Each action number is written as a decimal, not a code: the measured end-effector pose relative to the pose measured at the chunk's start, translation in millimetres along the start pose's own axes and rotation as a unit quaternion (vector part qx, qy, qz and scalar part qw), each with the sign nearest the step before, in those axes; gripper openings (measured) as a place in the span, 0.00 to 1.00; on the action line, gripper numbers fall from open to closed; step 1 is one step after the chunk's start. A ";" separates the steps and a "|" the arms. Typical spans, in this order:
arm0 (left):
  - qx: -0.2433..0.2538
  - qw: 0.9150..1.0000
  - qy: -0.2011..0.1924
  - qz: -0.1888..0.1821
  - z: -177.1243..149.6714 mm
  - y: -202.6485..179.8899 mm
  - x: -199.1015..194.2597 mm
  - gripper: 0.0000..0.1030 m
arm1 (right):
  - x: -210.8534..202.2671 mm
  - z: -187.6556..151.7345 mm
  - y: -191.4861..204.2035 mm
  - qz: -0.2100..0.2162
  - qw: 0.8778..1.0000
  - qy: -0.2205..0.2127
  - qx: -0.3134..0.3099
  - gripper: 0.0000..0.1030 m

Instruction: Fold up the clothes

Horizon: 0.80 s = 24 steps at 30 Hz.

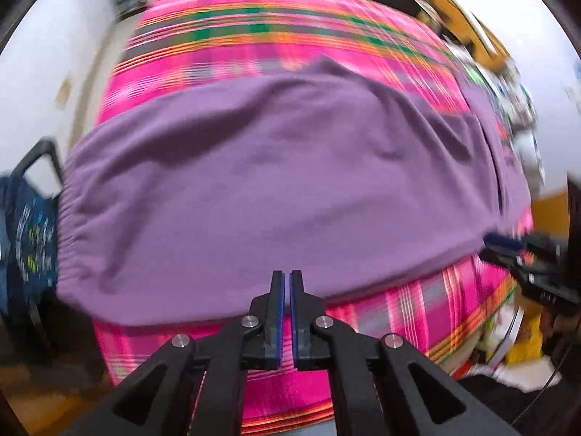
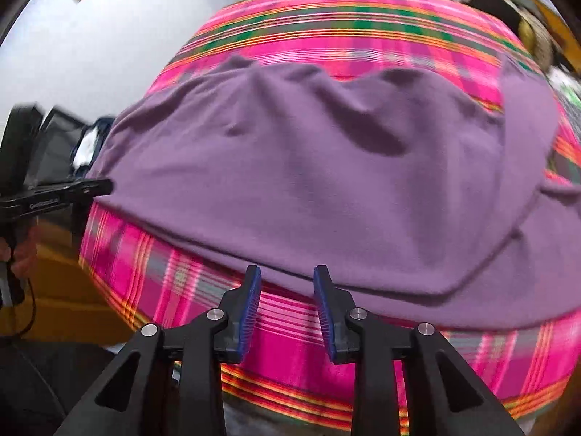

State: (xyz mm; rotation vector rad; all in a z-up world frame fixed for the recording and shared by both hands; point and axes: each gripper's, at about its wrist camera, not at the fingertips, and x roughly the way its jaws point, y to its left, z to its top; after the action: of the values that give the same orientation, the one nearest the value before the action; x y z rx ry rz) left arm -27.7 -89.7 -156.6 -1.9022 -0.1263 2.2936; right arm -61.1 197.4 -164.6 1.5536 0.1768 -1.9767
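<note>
Left claw [image 1: 287, 279] pressed together, empty, over near hem of soft purple knit garment [image 1: 276, 189]. Garment lies flat on bright pink plaid cloth [image 1: 297, 392], long axis crosswise. Right claw [image 2: 287, 276] parted, empty, just short of hem; both equally near.

Purple soft cloth garment [image 1: 276, 181]: one
Pink plaid woven bedcover with green and orange stripes [image 1: 254, 25]: one
Black two-finger grippers with blue pads: two, left [image 1: 287, 276], right [image 2: 287, 272]
Dark blue patterned bag [image 1: 25, 239]: one
</note>
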 end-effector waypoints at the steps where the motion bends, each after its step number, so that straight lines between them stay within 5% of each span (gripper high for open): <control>1: 0.015 1.000 0.004 -0.001 -1.5 -8.0 2.8 0.02 | 2.0 1.1 4.9 -0.001 1.000 0.001 -0.017 0.30; 9: 0.130 0.992 0.005 0.003 -9.8 -50.4 17.1 0.02 | 36.1 12.3 35.1 -0.045 0.989 0.018 -0.140 0.30; 14: 0.146 0.989 0.008 0.008 -9.0 -52.6 25.8 0.02 | 45.3 15.1 34.3 -0.048 0.985 0.034 -0.165 0.29; 18: 0.156 0.988 0.007 0.004 -11.7 -53.1 27.2 0.02 | 43.5 18.9 30.1 -0.044 0.984 0.040 -0.168 0.13; 24: 0.153 0.988 -0.010 0.005 -11.6 -54.1 19.6 0.00 | 36.1 19.1 25.2 -0.044 0.984 0.039 -0.167 0.04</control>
State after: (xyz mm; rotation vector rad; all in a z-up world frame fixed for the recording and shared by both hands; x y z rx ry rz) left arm -16.2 -33.4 -168.8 -1.7280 0.2205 2.1873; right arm -68.1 154.8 -185.4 1.4236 0.5879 -1.8377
